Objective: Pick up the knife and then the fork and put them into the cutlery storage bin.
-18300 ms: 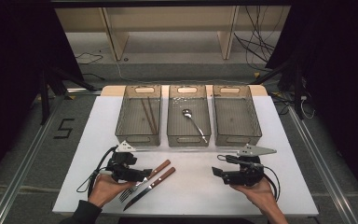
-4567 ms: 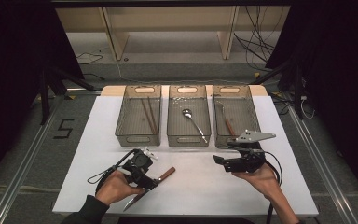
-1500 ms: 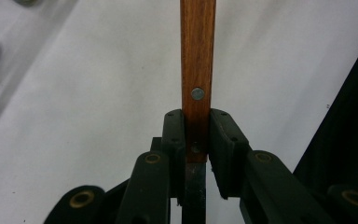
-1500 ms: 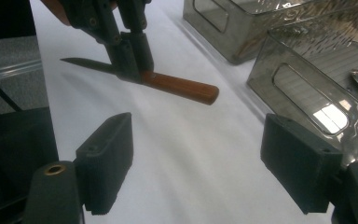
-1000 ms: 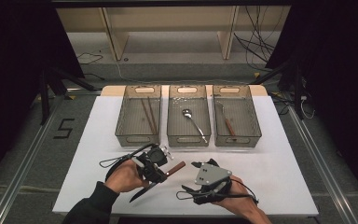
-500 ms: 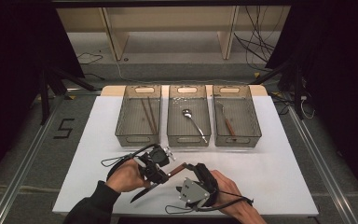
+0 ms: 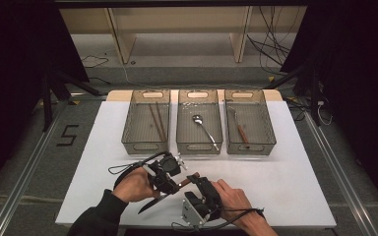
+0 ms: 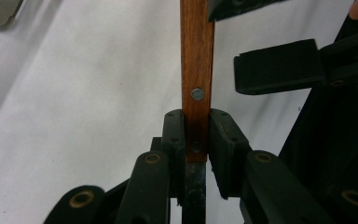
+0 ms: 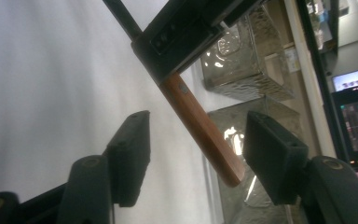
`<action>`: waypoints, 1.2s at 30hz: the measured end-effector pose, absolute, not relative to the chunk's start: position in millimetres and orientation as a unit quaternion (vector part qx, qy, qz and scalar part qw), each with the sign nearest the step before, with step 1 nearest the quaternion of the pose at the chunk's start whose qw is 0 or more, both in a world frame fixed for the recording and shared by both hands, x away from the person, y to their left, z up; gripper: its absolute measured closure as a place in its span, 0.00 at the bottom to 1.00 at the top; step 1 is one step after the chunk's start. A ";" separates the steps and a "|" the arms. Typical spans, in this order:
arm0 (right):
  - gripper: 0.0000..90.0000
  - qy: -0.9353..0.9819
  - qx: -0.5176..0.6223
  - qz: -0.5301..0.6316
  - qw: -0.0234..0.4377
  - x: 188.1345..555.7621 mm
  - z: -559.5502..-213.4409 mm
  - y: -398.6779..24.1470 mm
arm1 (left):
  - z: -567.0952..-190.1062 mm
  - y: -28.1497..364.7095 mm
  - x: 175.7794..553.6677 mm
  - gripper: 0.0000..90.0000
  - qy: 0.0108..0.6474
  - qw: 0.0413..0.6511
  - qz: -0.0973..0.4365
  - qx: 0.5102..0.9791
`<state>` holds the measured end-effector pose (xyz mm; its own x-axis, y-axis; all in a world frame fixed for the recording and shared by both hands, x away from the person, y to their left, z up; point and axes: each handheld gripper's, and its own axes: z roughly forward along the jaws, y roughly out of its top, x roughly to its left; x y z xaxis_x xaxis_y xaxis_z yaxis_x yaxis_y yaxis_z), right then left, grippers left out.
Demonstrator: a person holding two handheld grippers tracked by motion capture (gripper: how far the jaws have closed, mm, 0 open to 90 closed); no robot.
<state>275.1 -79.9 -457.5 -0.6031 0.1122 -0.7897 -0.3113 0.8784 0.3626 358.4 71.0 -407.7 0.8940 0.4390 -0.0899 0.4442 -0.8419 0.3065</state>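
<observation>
Left gripper (image 8: 196, 140) clamps knife (image 8: 196, 60); handle slants between right gripper's (image 9: 200, 158) closing jaws, apparently not yet touching.

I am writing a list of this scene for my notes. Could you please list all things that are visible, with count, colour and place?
Clear plastic bins: three, smoky transparent, in a row at the table's far side.
Wooden chopsticks: one pair, dark brown, in the left bin.
Metal spoon: one, silver, in the middle bin.
Wooden-handled utensil: one, brown and silver, in the right bin.
Wooden-handled knife: one, reddish-brown handle, dark blade, held above the near table.
White table: one, under everything.
Left tongs: black, shut on the knife handle.
Right tongs: black, open around the handle's free end, pads not touching.
</observation>
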 end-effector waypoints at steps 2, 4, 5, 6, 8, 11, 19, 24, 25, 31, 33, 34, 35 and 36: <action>0.51 0.862 -0.059 0.234 0.446 275.1 -458.3 -78.6 | -407.5 69.8 358.3 0.85 0.232 0.162 -0.008 0.959; 0.53 0.860 -0.068 0.228 0.452 274.4 -459.9 -77.1 | -407.6 68.5 358.1 0.85 0.229 0.161 -0.008 0.960; 0.54 0.859 -0.071 0.222 0.456 273.9 -460.8 -76.1 | -407.3 68.1 357.9 0.85 0.226 0.160 -0.009 0.961; 0.55 0.859 -0.071 0.220 0.457 273.5 -462.0 -74.9 | -407.1 67.5 357.6 0.85 0.226 0.159 -0.009 0.961; 0.57 0.857 -0.084 0.212 0.462 273.3 -463.2 -73.6 | -407.4 66.5 356.9 0.85 0.225 0.158 -0.009 0.961; 0.58 0.855 -0.100 0.196 0.470 272.2 -464.9 -72.1 | -407.5 65.4 356.1 0.85 0.221 0.155 -0.009 0.963; 0.63 0.850 -0.116 0.182 0.480 270.6 -468.8 -69.4 | -405.6 62.5 353.8 0.85 0.212 0.152 -0.012 0.965; 0.67 0.846 -0.124 0.182 0.486 270.6 -469.2 -69.6 | -405.6 61.4 353.6 0.85 0.210 0.149 -0.015 0.966; 0.68 0.848 -0.122 0.180 0.484 269.9 -469.6 -69.7 | -405.5 61.0 353.5 0.85 0.209 0.149 -0.015 0.966; 0.74 0.846 -0.134 0.171 0.487 267.9 -470.3 -69.4 | -406.2 58.9 352.2 0.85 0.209 0.150 -0.019 0.966; 0.76 0.844 -0.138 0.169 0.490 267.4 -471.2 -69.5 | -405.3 59.0 352.6 0.85 0.201 0.142 -0.021 0.969; 0.77 0.840 -0.147 0.167 0.494 267.5 -471.4 -69.4 | -405.2 58.9 352.5 0.85 0.201 0.143 -0.021 0.969; 0.78 0.836 -0.154 0.165 0.499 267.3 -472.1 -69.4 | -405.1 58.9 352.5 0.85 0.200 0.142 -0.021 0.969; 0.79 0.836 -0.158 0.162 0.500 266.8 -472.3 -69.4 | -405.0 58.9 352.5 0.85 0.200 0.143 -0.022 0.969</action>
